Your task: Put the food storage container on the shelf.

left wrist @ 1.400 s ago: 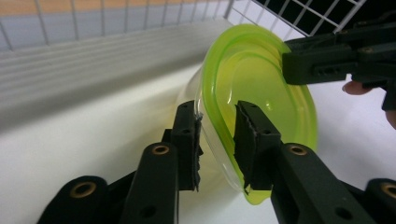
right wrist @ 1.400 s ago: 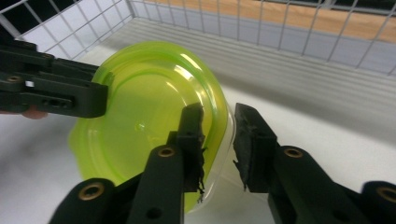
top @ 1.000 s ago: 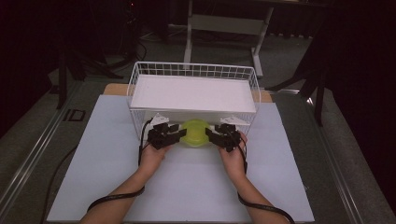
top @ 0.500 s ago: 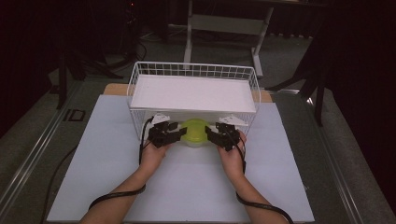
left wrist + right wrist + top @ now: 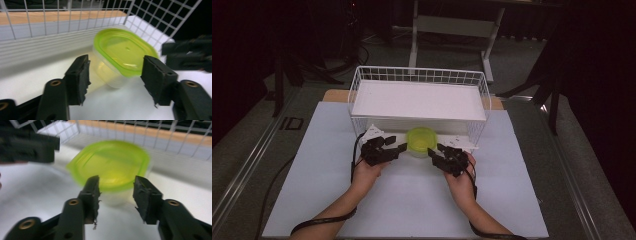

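On the white surface (image 5: 412, 200), just in front of the near wall of a white wire basket (image 5: 419, 77), stands one small container (image 5: 421, 141), upright, its lid facing up. Its body is clear, pale plastic with soft rounded walls; the lid (image 5: 125, 51) is translucent lime green, a rounded rectangle with a raised rim and a small dimple near its middle. In the left gripper view its long axis runs from the near left toward the far right, along the basket wall; from the high view it looks nearly round, so the axis is hard to tell there. The basket is a grid of thin white wires, rectangular, with one flat white panel (image 5: 419, 100) lying inside it. Two grippers flank the container, one on each side. The left gripper (image 5: 401, 148) has its jaws spread wide, wider than the container's end, with rough black foam pads (image 5: 83, 75) and nothing held. The right gripper (image 5: 433, 151) is also parted, its jaws closer together, just short of the container's wall and gripping nothing; its view is blurred. Two hands hold them: left hand (image 5: 368, 170) and right hand (image 5: 461, 181).
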Action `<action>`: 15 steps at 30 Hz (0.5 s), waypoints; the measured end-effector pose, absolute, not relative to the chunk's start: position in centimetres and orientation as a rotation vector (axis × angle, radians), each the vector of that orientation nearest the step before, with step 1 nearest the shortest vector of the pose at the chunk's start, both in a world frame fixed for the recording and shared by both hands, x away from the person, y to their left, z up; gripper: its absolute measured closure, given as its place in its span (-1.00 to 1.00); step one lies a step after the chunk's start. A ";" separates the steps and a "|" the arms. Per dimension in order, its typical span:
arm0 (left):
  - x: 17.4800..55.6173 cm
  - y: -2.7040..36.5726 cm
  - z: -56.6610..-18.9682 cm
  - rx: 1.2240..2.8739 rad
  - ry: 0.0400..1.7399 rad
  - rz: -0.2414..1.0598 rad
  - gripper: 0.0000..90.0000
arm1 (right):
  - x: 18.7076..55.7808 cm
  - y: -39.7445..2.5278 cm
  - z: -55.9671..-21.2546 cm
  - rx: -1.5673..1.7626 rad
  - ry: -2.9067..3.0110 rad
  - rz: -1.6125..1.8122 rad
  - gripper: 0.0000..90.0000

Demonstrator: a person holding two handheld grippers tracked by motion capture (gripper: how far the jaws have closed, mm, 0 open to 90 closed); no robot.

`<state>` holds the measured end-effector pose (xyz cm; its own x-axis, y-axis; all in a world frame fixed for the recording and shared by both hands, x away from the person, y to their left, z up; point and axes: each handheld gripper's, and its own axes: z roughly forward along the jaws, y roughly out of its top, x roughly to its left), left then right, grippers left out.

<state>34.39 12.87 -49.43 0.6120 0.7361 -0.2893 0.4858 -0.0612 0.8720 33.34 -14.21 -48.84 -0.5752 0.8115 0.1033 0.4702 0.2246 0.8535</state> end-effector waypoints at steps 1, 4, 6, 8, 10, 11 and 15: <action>34.1 13.1 -49.5 1.708 1.005 0.262 -0.13 | 33.0 -14.1 -49.1 1.178 2.148 1.280 0.53; 33.1 13.9 -49.8 1.694 0.970 0.220 -0.20 | 32.5 -13.9 -49.8 1.191 2.179 1.239 0.91; 32.5 14.2 -50.2 1.697 0.949 0.200 -0.25 | 32.4 -13.6 -50.2 1.196 2.188 1.214 1.00; 32.0 14.2 -50.5 1.711 0.929 0.228 -0.43 | 32.5 -13.3 -50.5 1.182 2.206 1.205 1.00; 31.9 14.0 -50.8 1.748 0.919 0.235 -0.53 | 32.6 -13.1 -50.6 1.180 2.211 1.200 1.00; 31.8 13.9 -51.0 1.758 0.921 0.245 -0.85 | 32.7 -12.6 -50.9 1.186 2.220 1.185 1.00; 31.8 14.0 -51.7 1.729 0.946 0.211 -0.97 | 33.2 -11.6 -51.3 1.198 2.209 1.171 1.00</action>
